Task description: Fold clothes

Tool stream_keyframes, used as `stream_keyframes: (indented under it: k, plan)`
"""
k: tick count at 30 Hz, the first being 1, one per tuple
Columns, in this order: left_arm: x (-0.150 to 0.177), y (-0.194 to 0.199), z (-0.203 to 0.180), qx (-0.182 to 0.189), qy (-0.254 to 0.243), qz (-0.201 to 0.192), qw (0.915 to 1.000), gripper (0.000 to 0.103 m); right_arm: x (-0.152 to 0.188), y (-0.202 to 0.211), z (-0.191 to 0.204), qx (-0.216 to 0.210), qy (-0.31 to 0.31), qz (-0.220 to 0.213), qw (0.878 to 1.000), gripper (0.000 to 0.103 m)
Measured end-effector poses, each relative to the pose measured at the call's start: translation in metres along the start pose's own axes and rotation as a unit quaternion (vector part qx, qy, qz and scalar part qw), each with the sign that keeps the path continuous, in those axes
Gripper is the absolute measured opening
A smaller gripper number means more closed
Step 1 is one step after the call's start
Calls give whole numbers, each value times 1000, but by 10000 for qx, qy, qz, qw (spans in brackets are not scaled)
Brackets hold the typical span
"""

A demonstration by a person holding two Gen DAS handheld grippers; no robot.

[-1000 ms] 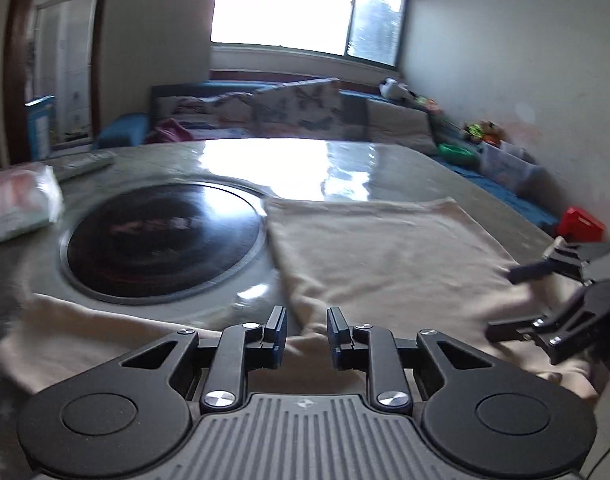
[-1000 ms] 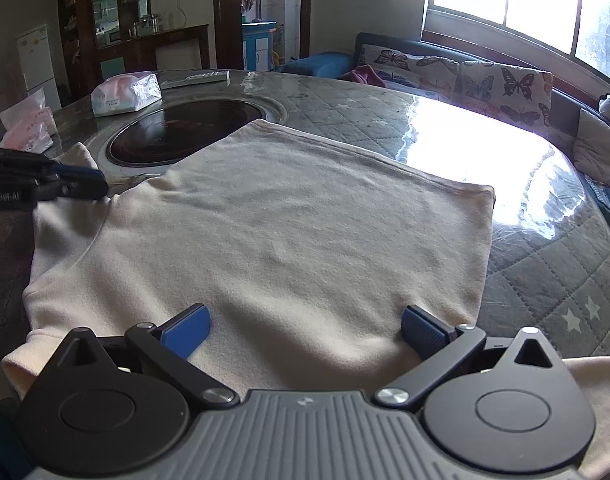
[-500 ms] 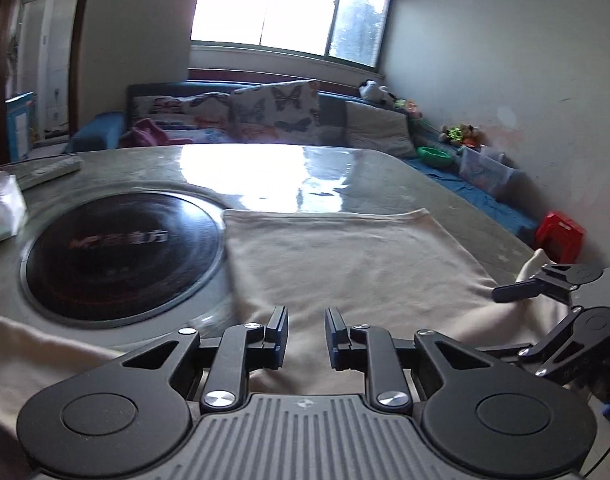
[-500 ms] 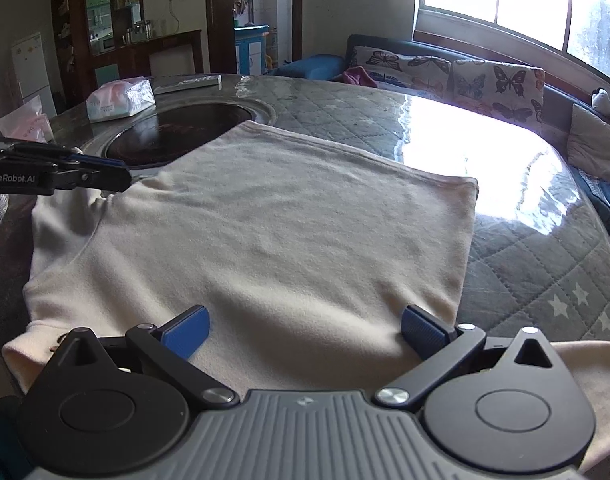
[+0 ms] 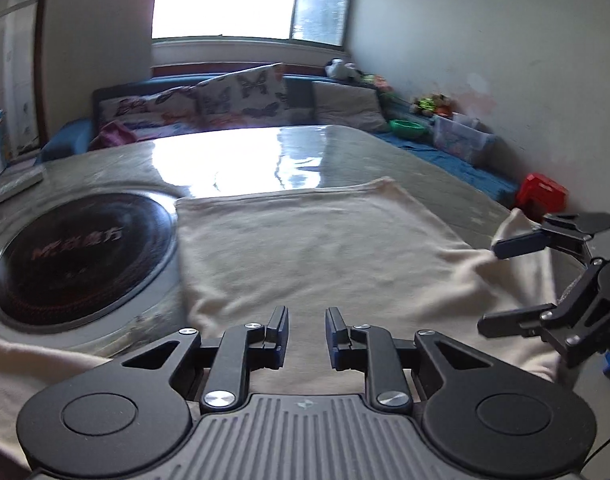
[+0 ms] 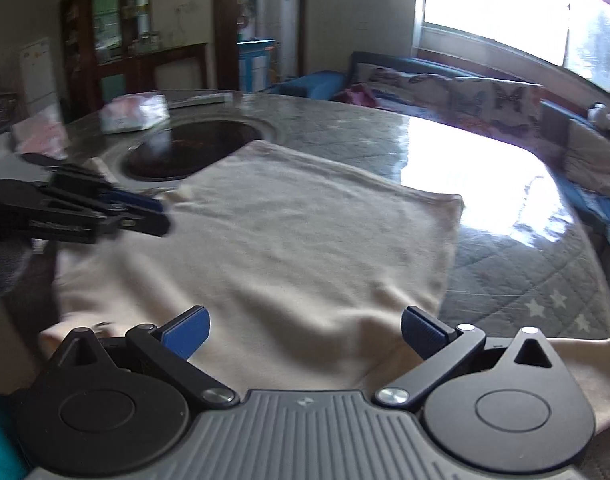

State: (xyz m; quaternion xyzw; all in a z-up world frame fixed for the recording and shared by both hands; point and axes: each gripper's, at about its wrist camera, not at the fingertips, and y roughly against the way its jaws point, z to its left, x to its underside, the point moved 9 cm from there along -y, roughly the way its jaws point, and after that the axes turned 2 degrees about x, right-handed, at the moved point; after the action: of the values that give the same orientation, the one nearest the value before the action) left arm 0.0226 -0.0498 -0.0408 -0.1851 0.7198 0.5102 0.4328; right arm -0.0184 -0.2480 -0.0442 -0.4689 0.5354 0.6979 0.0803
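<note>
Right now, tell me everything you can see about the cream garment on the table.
The cream garment is soft, knit-looking cloth, spread mostly flat on the glossy table, lightly wrinkled at its near end. Its far hem lies straight; one far corner sits by the dark round inset. A sleeve trails off each side. Neither open gripper grips it.

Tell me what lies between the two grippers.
Only the cream garment: in the right wrist view its flat body spans from the right gripper to the left gripper. The left wrist view shows the same stretch of cloth, nothing else on it.
</note>
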Motion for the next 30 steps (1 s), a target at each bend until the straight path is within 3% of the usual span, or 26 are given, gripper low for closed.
stream_keyframes:
  k: [3, 10, 13, 27, 30]
  plan:
    - [1, -13, -2, -8, -5, 110, 9999, 22, 5, 9, 17, -365, 70, 153, 9992, 103]
    - [8, -22, -3, -39, -60, 207, 9998, 22, 4, 13, 26, -241, 102, -1, 9997, 102]
    - [8, -23, -3, -59, -63, 209, 9997, 23, 10, 8, 39, -982, -243, 242, 9946, 101]
    - [5, -19, -10, -109, -175, 139, 9997, 23, 40, 35, 58, -1203, 295, 782, 9892, 103]
    - [4, -10, -29, 82, -550, 22, 9984, 22, 26, 43, 37, -912, 89, 486, 9946, 103]
